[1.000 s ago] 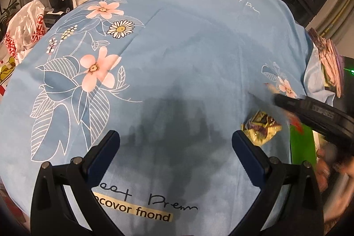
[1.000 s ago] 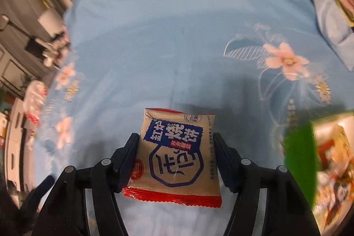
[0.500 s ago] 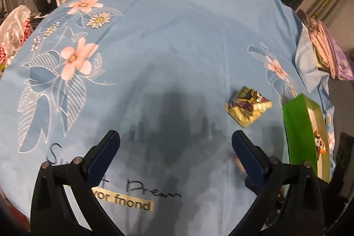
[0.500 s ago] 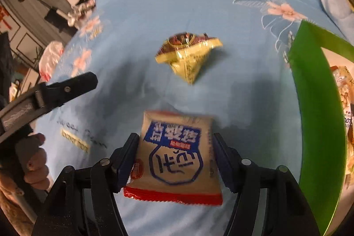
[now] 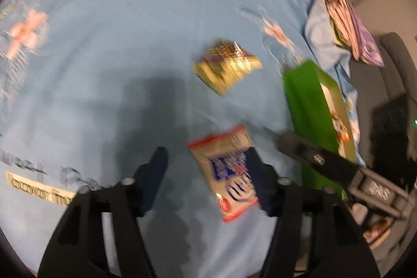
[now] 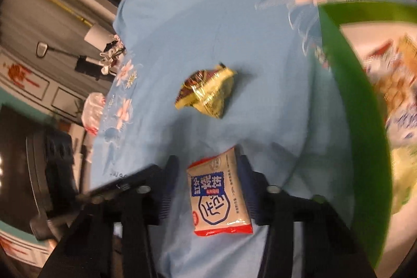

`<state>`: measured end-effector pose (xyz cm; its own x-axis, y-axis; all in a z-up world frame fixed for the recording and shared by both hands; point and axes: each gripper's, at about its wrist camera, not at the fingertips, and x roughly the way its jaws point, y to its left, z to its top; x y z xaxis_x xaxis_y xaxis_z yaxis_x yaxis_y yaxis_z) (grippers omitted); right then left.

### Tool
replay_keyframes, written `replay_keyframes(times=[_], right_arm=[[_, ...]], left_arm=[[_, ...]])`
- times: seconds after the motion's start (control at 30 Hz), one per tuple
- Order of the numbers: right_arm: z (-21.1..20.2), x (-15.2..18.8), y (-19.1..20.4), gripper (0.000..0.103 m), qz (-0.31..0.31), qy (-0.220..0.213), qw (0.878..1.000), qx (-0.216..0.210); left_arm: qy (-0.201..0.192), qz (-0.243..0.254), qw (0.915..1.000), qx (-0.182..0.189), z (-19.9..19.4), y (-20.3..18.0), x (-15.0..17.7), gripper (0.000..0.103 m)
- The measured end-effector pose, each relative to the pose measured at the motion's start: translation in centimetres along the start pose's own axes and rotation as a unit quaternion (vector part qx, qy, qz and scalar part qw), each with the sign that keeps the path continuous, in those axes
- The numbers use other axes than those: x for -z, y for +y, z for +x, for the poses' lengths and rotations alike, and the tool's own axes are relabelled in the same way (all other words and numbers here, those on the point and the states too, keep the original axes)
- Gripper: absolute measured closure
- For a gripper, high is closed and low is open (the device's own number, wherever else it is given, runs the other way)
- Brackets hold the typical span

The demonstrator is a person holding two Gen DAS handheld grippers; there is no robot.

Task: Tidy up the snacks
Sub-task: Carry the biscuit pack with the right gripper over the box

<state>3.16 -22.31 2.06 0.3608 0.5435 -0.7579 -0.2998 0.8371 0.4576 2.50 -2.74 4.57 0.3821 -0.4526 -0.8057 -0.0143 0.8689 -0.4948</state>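
A soft, matt blue cloth (image 5: 135,48) with printed flowers covers the surface, lying smooth with only faint creases. The yellow snack packet (image 6: 206,93) is crinkled, glossy foil-like plastic that catches the light. The beige snack packet (image 6: 221,192) is smoother film with a slight sheen and crimped red ends. The green box (image 5: 307,116) looks like smooth printed cardboard with a satin finish. The left gripper (image 5: 206,171) and right gripper (image 6: 208,179) are matt black plastic, their fingers (image 6: 247,173) faced with ribbed dark-blue pads.
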Motion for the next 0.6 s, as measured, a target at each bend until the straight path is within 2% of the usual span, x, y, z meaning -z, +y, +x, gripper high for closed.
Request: replay_keyframes(times=[0.13,0.27,0.43,0.6], right_arm=[[1.6,0.3,-0.5,0.061,0.009,0.026,0.999,0.016],[3.2,0.8,-0.5,0.061,0.005,0.052,0.998,0.029],[3.8,0.8,-0.2,0.064,0.0,0.055,0.997,0.048],[1.7,0.6,0.2,0.064,-0.007,0.03,0.999,0.041]], left_arm=[[0.048,-0.002,0.9984,0.029,1.7,-1.0,1.0,0.061],[0.063,-0.008,0.9978,0.019,2.4,-1.1,1.6,0.062],[0.038,0.02,0.9991,-0.004,2.1,-1.9,1.8,0.07],[-0.007,0.048,0.9988,0.0,0.5,-3.2,1.7,0.071]])
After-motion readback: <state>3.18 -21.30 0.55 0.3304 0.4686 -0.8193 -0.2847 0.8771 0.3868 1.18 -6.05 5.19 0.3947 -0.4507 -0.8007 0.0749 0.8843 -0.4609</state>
